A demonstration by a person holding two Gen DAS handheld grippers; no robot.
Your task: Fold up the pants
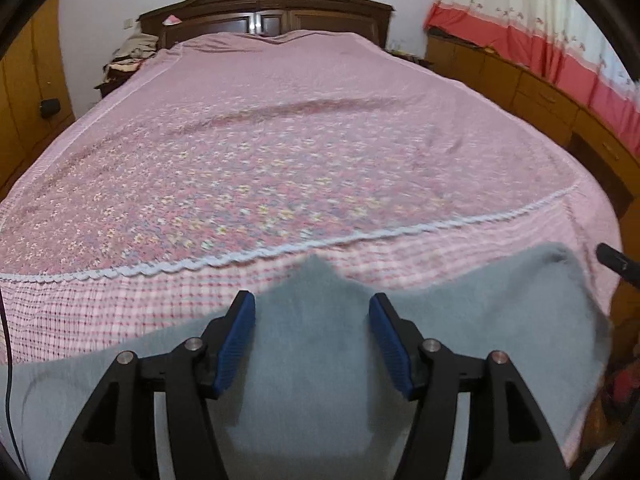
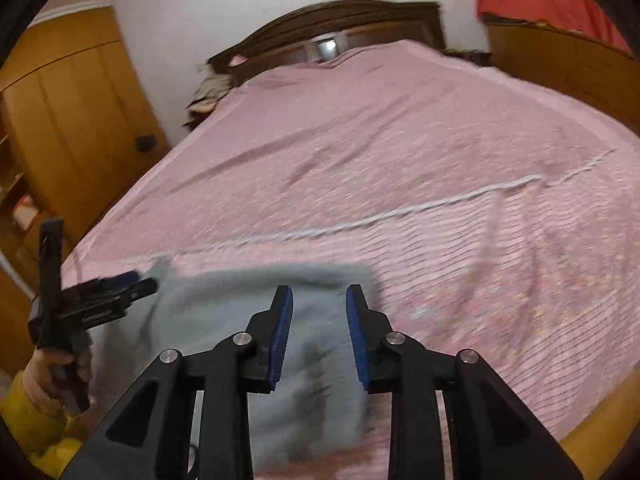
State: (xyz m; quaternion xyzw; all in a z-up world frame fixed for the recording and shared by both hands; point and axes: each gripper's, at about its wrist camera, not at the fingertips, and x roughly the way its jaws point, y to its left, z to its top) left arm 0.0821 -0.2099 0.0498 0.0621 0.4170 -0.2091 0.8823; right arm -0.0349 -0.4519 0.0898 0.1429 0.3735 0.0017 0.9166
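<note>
Left claw (image 1: 312, 312) tilted over pants (image 1: 320, 400)

Pink-covered bed (image 1: 280, 140), dark headboard (image 1: 264, 4), wooden wardrobe (image 2: 76, 112), floral curtain (image 1: 540, 12)

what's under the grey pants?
The grey pants lie on the pink bedspread, over its checked border near the foot of the bed. The spread shows all around them; whatever is directly beneath the fabric is covered. Neither gripper's fingers are gripping them.

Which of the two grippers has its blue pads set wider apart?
The left gripper: wide gap over the grey fleece pants; the right gripper stands narrower.
</note>
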